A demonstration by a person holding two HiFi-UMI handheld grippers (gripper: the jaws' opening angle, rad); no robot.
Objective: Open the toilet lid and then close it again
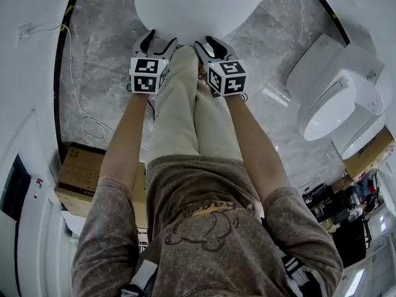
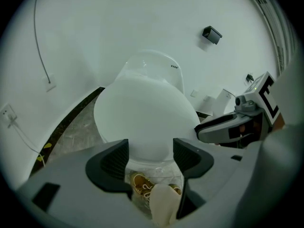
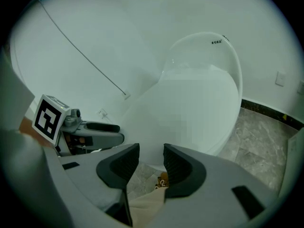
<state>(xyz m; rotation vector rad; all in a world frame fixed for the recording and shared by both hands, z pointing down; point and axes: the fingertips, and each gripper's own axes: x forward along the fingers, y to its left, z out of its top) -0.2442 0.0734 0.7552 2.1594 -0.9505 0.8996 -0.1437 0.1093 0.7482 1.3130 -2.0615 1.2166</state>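
The white toilet lid (image 1: 198, 5) lies down flat over the bowl, right in front of the person's legs. Both grippers hover side by side at its front edge. My left gripper (image 1: 154, 42) is open; in the left gripper view the lid's (image 2: 142, 118) rounded front edge shows in the gap of the gripper (image 2: 151, 148), with neither pad touching it. My right gripper (image 1: 210, 45) is open with a narrower gap; in the right gripper view the lid (image 3: 190, 113) lies just beyond the gripper (image 3: 151, 155), and nothing is gripped. The cistern (image 2: 152, 65) rises behind the lid.
A second white toilet (image 1: 334, 98) with its lid up stands at the right. A cardboard box (image 1: 80, 172) sits at the left, with a thin cable (image 1: 86, 122) looping over the marble floor. More boxes and clutter (image 1: 365, 159) lie at the far right. The person's shoes (image 2: 142, 184) are below the jaws.
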